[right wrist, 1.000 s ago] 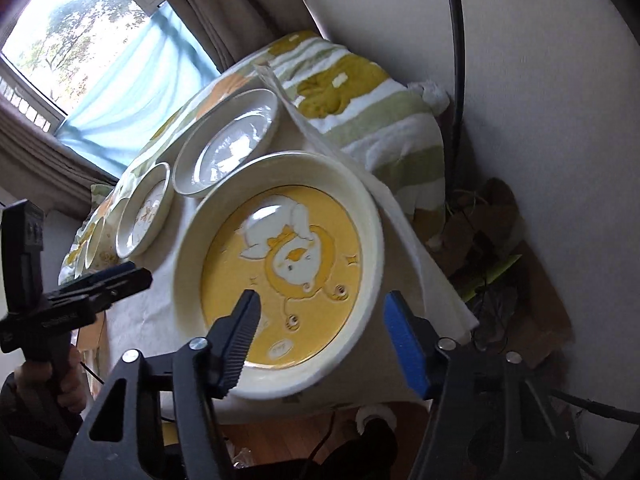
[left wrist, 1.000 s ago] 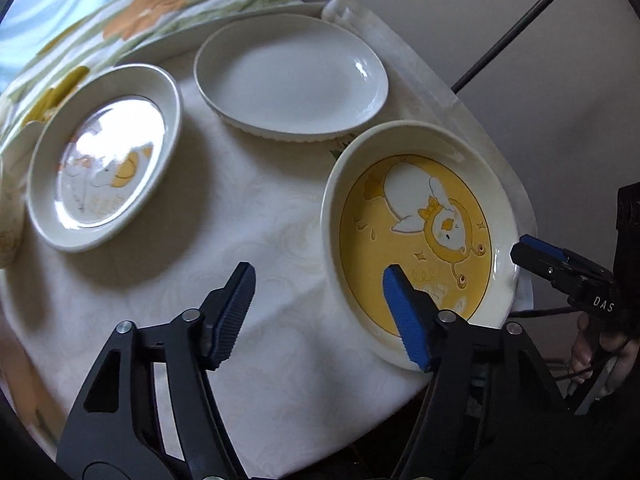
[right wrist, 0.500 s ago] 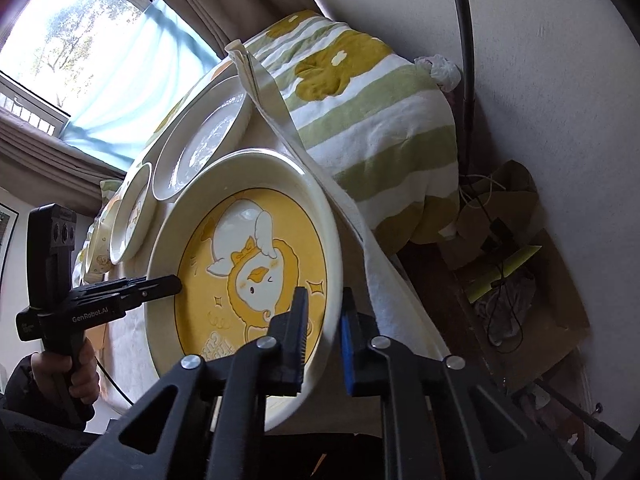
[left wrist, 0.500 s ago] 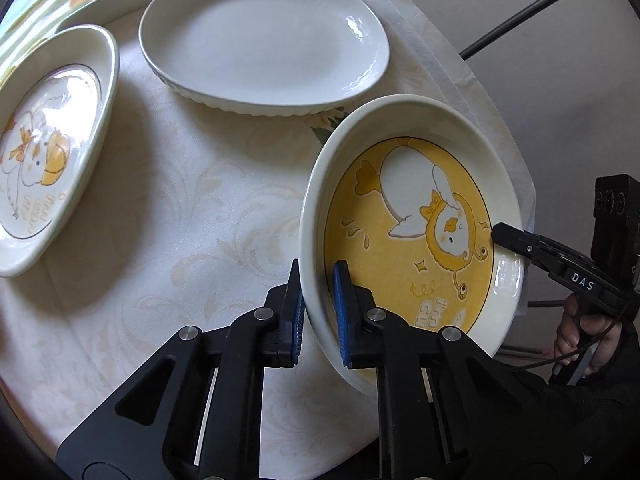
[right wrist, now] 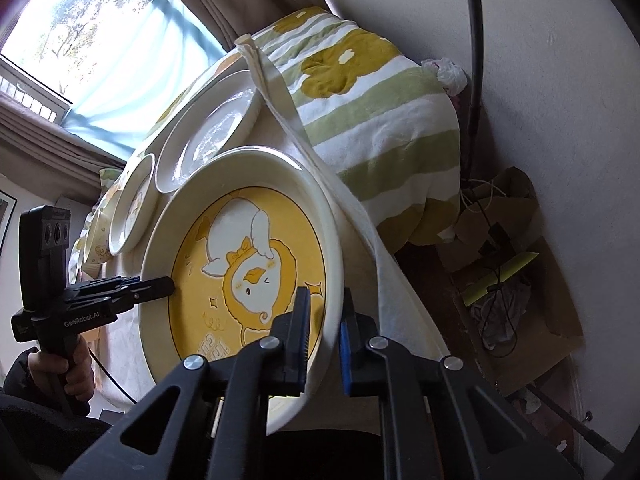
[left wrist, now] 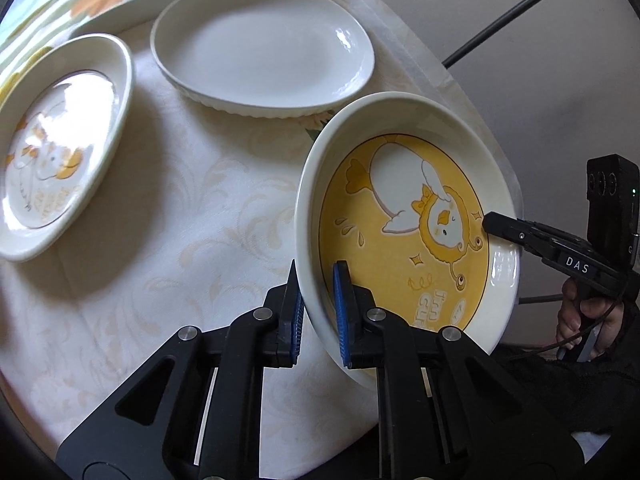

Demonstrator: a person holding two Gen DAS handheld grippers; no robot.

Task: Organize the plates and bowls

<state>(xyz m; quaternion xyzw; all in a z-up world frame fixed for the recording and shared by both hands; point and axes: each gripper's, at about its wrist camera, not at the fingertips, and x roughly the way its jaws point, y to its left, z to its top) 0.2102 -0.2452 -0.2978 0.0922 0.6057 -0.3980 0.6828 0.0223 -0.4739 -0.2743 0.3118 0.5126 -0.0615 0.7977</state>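
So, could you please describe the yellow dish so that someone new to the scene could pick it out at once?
On the round table with the cream cloth, look to the edge nearest the wall, in front of the plain white oval dish. The yellow dish sits there, its rim pinched by the left gripper and the right gripper. It alone has a solid yellow centre with a white duck; the duck plate further left is pale.

A cream damask tablecloth with a pale scroll pattern (left wrist: 168, 216) is spread over the surface. A green-and-white striped blanket with mustard flowers (right wrist: 372, 120) is heaped beside it. A bright window with a blue sheer curtain (right wrist: 120, 68) is seen behind, and crumpled brown paper bags (right wrist: 516, 264) are piled by the wall.
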